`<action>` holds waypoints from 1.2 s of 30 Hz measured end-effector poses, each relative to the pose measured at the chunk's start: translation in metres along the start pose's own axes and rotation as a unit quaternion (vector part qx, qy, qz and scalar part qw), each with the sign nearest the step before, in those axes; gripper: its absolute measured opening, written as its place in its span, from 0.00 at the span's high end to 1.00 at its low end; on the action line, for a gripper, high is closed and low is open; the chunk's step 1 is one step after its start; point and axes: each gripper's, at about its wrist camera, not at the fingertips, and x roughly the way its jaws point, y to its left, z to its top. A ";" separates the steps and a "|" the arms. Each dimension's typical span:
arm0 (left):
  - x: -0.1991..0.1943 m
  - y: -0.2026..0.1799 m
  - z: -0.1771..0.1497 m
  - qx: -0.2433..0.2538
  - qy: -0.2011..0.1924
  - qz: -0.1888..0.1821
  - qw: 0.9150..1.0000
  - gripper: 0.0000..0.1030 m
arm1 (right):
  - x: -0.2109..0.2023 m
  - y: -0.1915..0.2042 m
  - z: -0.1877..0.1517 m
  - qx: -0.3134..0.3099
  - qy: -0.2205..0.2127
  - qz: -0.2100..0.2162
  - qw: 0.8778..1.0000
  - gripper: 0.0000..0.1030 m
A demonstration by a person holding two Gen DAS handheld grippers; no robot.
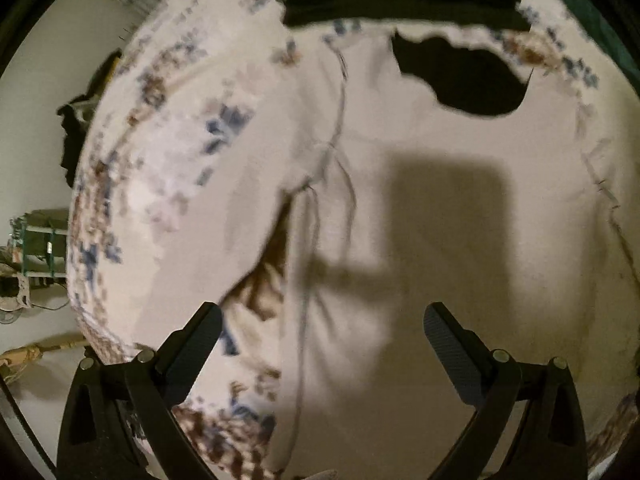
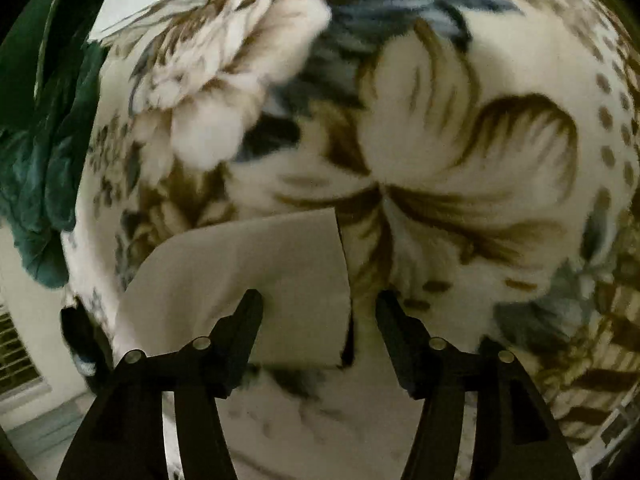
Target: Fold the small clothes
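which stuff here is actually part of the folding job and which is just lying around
Part of the job:
- pale garment, spread flat
- left gripper, open above it
- right gripper, open at the garment's corner

Just lying about:
- floral blanket underneath
- green cloth at the bed's edge
- dark clothes beyond the garment

Left gripper (image 1: 322, 320) and right gripper (image 2: 319, 306): jaws wide apart, empty, above pale garment (image 1: 440, 220).

Matt cream cloth garment (image 1: 440, 208), smooth; beneath garment, fuzzy floral blanket (image 2: 460, 152); beside blanket, crumpled green cloth (image 2: 44, 152).
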 end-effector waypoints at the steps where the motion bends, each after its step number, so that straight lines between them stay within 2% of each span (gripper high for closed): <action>1: 0.007 -0.004 0.002 0.004 0.001 -0.006 1.000 0.00 | -0.002 0.002 0.000 -0.005 -0.010 -0.003 1.000 0.94; 7: 0.022 -0.019 0.002 0.051 -0.010 -0.012 0.999 0.00 | -0.044 0.003 0.024 -0.039 -0.061 -0.004 0.997 0.96; 10: 0.026 -0.020 0.004 0.061 -0.011 -0.014 0.998 0.00 | -0.051 -0.001 0.041 -0.056 -0.049 -0.003 0.997 0.96; 11: 0.027 -0.020 0.004 0.064 -0.012 -0.018 0.998 0.00 | -0.051 -0.001 0.045 -0.060 -0.044 -0.005 0.997 0.90; 12: 0.028 -0.020 0.007 0.065 -0.012 -0.021 0.998 0.00 | -0.056 -0.004 0.047 -0.059 -0.046 -0.012 0.997 0.71; 13: 0.029 -0.019 0.007 0.065 -0.010 -0.025 0.997 0.00 | -0.060 -0.008 0.045 -0.050 -0.053 -0.006 0.997 0.57; 14: 0.031 -0.018 0.008 0.064 -0.010 -0.028 0.998 0.00 | -0.068 -0.019 0.044 -0.038 -0.060 0.003 0.997 0.40; 15: 0.032 -0.016 0.009 0.063 -0.010 -0.030 0.998 0.00 | -0.070 -0.028 0.041 -0.015 -0.065 0.010 0.998 0.36; 17: 0.035 -0.014 0.010 0.060 -0.009 -0.038 0.997 0.00 | -0.063 -0.053 0.038 0.046 -0.054 0.030 0.997 0.35; 20: 0.041 -0.010 0.013 0.053 -0.015 -0.040 0.998 0.00 | -0.040 -0.074 0.033 0.122 -0.042 0.102 0.986 0.35; 22: 0.045 -0.008 0.014 0.047 -0.015 -0.039 0.998 0.00 | -0.032 -0.065 0.031 0.114 -0.054 0.117 0.985 0.34; 24: 0.050 -0.002 0.015 0.034 -0.013 -0.040 0.999 0.00 | -0.026 -0.049 0.030 0.090 -0.067 0.107 0.988 0.37; 25: 0.052 0.001 0.016 0.028 -0.012 -0.043 0.999 0.00 | -0.025 -0.040 0.029 0.080 -0.074 0.102 0.989 0.42; 26: 0.054 0.006 0.016 0.021 -0.012 -0.045 0.999 0.00 | -0.024 -0.033 0.030 0.070 -0.076 0.098 0.990 0.73; 27: 0.054 0.008 0.016 0.017 -0.012 -0.045 0.999 0.00 | -0.021 -0.024 0.030 0.062 -0.072 0.095 0.991 0.92; 29: 0.053 0.018 0.015 0.004 -0.013 -0.048 0.999 0.00 | -0.023 -0.008 0.028 0.048 -0.078 0.090 0.992 0.93; 31: 0.051 0.031 0.015 -0.008 -0.013 -0.051 0.999 0.00 | -0.034 0.025 0.019 -0.001 -0.094 0.078 0.993 0.93; 33: 0.046 0.045 0.012 -0.019 -0.016 -0.053 0.998 0.00 | -0.052 0.076 -0.004 -0.102 -0.106 0.060 0.987 0.94; 35: 0.038 0.068 0.006 -0.034 -0.025 -0.048 0.998 0.00 | -0.063 0.135 -0.046 -0.229 -0.100 0.044 0.967 0.94; 36: 0.035 0.076 0.004 -0.039 -0.028 -0.046 0.998 0.00 | -0.065 0.165 -0.078 -0.303 -0.089 0.032 0.948 0.95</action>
